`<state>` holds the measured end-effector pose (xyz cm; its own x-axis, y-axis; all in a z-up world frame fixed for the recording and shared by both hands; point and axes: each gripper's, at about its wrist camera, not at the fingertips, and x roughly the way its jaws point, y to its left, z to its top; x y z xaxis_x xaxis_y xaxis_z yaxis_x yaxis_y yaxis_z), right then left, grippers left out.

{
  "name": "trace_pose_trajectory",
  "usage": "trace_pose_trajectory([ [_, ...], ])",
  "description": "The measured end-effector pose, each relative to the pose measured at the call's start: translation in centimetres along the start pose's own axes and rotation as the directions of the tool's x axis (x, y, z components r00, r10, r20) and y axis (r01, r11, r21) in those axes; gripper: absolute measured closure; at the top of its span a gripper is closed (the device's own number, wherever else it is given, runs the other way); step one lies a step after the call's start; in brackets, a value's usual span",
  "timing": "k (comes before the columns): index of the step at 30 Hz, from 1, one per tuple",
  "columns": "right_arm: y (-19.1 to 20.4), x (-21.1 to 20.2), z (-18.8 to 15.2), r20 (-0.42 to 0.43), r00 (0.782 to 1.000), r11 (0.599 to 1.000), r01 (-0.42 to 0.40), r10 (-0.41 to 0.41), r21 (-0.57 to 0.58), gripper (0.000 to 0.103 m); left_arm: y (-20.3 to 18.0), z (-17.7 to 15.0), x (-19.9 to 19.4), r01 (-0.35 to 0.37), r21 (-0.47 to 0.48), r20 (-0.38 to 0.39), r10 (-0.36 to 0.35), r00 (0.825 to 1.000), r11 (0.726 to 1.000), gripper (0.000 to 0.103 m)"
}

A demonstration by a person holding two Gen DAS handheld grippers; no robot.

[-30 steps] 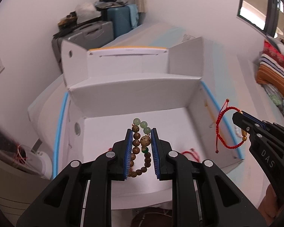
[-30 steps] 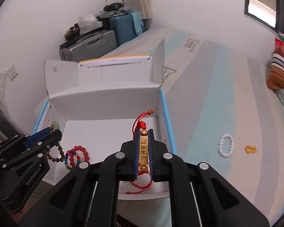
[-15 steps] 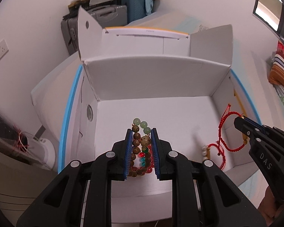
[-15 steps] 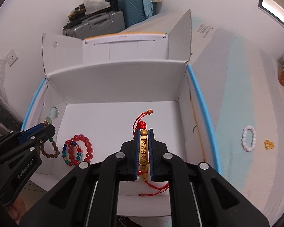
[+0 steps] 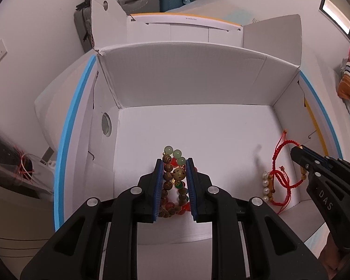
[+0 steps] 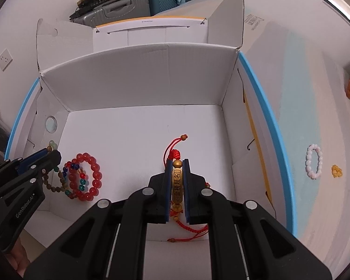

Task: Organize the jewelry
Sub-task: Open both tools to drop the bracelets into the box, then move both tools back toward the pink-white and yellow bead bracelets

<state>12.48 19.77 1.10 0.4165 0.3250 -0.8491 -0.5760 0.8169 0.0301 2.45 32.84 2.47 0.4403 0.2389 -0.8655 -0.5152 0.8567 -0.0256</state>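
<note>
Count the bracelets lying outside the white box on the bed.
1: a white bead bracelet on the bed, right of the box, beside a small yellow charm. Others may lie out of view.

Box (image 6: 151, 74) on bed (image 6: 303, 107); bracelets (image 6: 86, 177) inside at left, ring of beads (image 6: 313, 164) and charm (image 6: 336, 171) on bed right of box; suitcases (image 6: 119, 9) behind.

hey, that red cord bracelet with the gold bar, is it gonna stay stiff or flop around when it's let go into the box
The red cord bracelet will probably flop: its cord hangs in slack loops below the right tool. The gold bar looks rigid, so it likely lands first and may roll slightly. Loose knotted ends could snag the pearl bracelet already in the box.
</note>
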Motion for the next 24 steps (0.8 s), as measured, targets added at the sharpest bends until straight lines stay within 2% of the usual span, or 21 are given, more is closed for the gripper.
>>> trace_pose_trajectory([
  [4,0.0,0.0,0.0,-0.007,1.000,1.000,-0.004,0.004,0.003,0.093,0.1,0.0,0.0,0.006,0.001,-0.006,-0.006,1.000,1.000,0.078],
  [5,0.0,-0.3,0.0,-0.004,1.000,1.000,-0.007,0.007,0.007,0.093,0.1,-0.1,-0.1,0.010,-0.001,-0.006,-0.010,1.000,1.000,0.072],
  [8,-0.2,-1.2,0.2,0.014,1.000,1.000,-0.019,0.019,0.009,0.090,0.2,-0.1,-0.5,-0.010,0.006,0.013,0.010,1.000,1.000,0.063],
  [9,-0.4,-1.7,0.3,0.026,0.999,1.000,-0.023,0.023,0.013,0.080,0.3,-0.2,-0.7,-0.013,0.003,0.020,0.013,1.000,1.000,0.058],
  [10,-0.5,-2.3,0.3,0.039,0.999,1.000,-0.025,0.024,0.014,0.075,0.4,-0.2,-1.0,-0.012,-0.003,0.029,0.012,0.999,1.000,0.056],
  [14,-1.2,-4.7,0.2,0.101,0.995,0.999,-0.028,0.026,0.017,0.050,0.2,-0.2,-2.3,-0.005,-0.007,0.061,0.005,0.998,1.000,0.039],
  [16,-1.8,-5.9,0.0,0.135,0.991,1.000,-0.009,0.005,0.029,0.031,-0.3,-0.2,-3.2,-0.002,-0.002,0.083,0.002,0.997,1.000,0.032],
  [18,-2.9,-7.2,-0.1,0.170,0.985,0.998,0.024,-0.033,0.054,0.022,-0.9,-0.3,-3.9,0.005,0.005,0.099,-0.005,0.995,1.000,0.019],
  [21,-5.0,-8.3,0.0,0.192,0.980,0.994,0.034,-0.054,0.105,0.012,-2.4,-0.3,-5.1,0.038,0.024,0.121,-0.041,0.992,0.999,0.011],
  [24,-7.9,-9.3,-0.4,0.201,0.977,0.987,0.046,-0.077,0.155,0.010,-4.1,-0.2,-5.9,0.044,0.048,0.141,-0.051,0.989,0.998,0.006],
])
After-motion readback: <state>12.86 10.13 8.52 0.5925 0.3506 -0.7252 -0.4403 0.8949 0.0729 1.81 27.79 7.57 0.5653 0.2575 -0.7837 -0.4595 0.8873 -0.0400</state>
